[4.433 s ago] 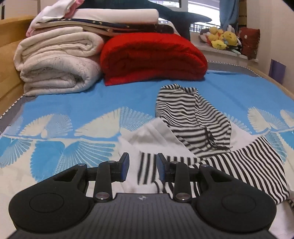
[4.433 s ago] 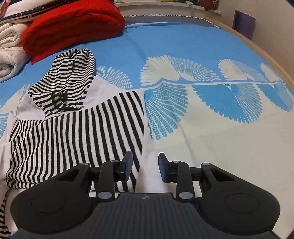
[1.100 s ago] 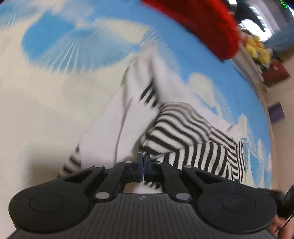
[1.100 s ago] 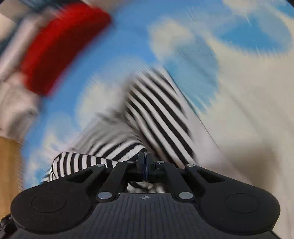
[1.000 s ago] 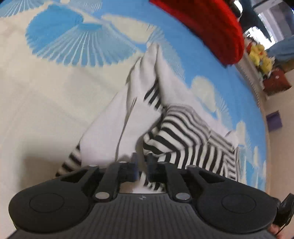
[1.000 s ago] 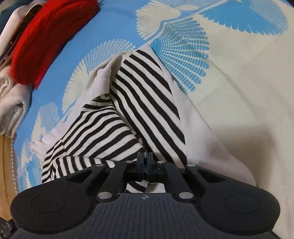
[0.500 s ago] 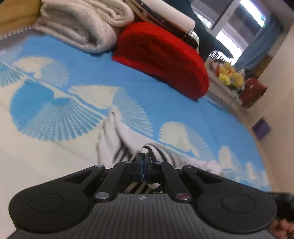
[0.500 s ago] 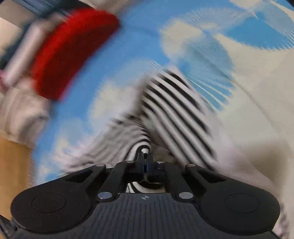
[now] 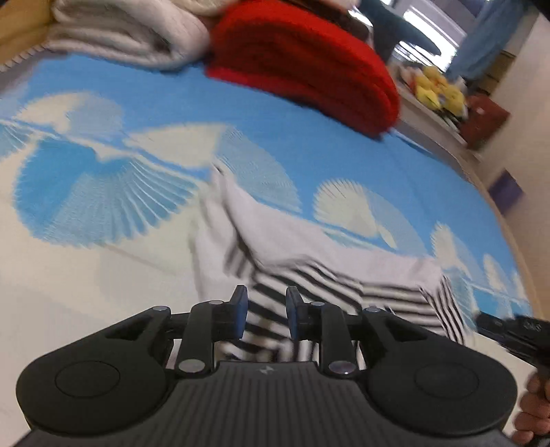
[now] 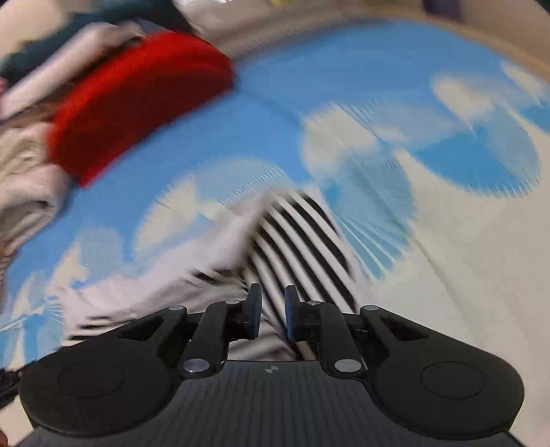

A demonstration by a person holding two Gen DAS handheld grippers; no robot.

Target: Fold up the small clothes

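A small black-and-white striped garment with white parts (image 9: pixel 326 285) lies bunched on the blue and cream bedspread (image 9: pixel 103 206). My left gripper (image 9: pixel 264 302) hovers just above its near edge. Its jaws are opening, and the striped cloth shows through the gap, lying below it, not pinched. In the blurred right wrist view the same garment (image 10: pixel 302 233) lies ahead, under my right gripper (image 10: pixel 271 299). Those jaws are opening too, with nothing pressed between the pads. The right gripper's black body (image 9: pixel 508 330) and a hand (image 9: pixel 532 412) show at the right edge of the left wrist view.
A folded red blanket (image 9: pixel 302 62) and cream blankets (image 9: pixel 130 34) are stacked at the head of the bed, against a wooden frame (image 9: pixel 20 27). Plush toys (image 9: pixel 436 89) sit on a ledge at the back right. The wall and bed edge run along the right.
Half a second ago both pairs of jaws were shut on the striped cloth. Now both have parted and the cloth lies free below them. Both grippers have lifted a little.
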